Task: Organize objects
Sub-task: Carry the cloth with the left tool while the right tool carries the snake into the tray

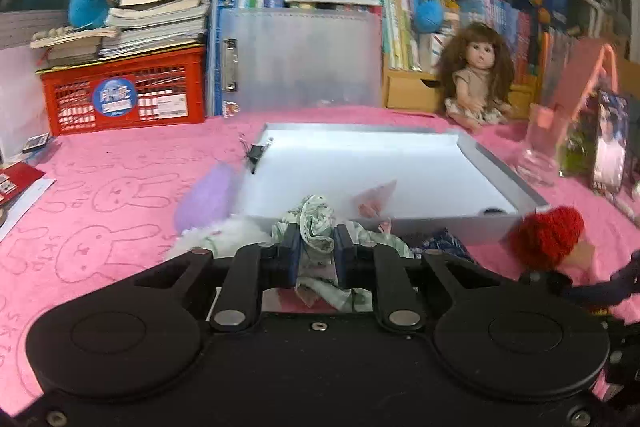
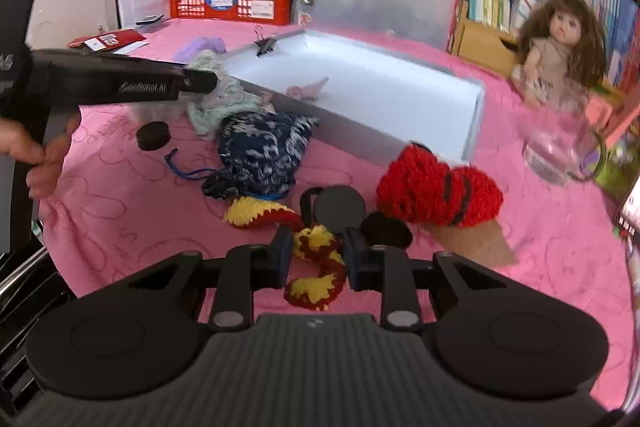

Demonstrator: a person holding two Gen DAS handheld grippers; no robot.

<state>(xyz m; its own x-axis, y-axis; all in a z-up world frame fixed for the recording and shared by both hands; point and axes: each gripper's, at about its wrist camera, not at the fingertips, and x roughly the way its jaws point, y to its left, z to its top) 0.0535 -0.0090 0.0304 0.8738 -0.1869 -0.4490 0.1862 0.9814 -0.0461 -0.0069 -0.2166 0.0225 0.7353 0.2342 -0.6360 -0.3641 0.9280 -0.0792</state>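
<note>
In the left wrist view, the left gripper [image 1: 316, 251] squeezed a crumpled green flowery cloth [image 1: 320, 223] low in the middle of the frame, bunched upright between the pads, just in front of the near wall of the white tray [image 1: 500, 163]. In the right wrist view, the right gripper [image 2: 316, 257] pinched a red and yellow knitted piece [image 2: 318, 267] at lower middle, lying long from top to bottom on the pink cloth [image 2: 540, 267]. Beside it lay a red knitted hat [image 2: 436, 187] at right and a blue knitted pouch [image 2: 260, 147] pointing toward the tray's front wall.
</note>
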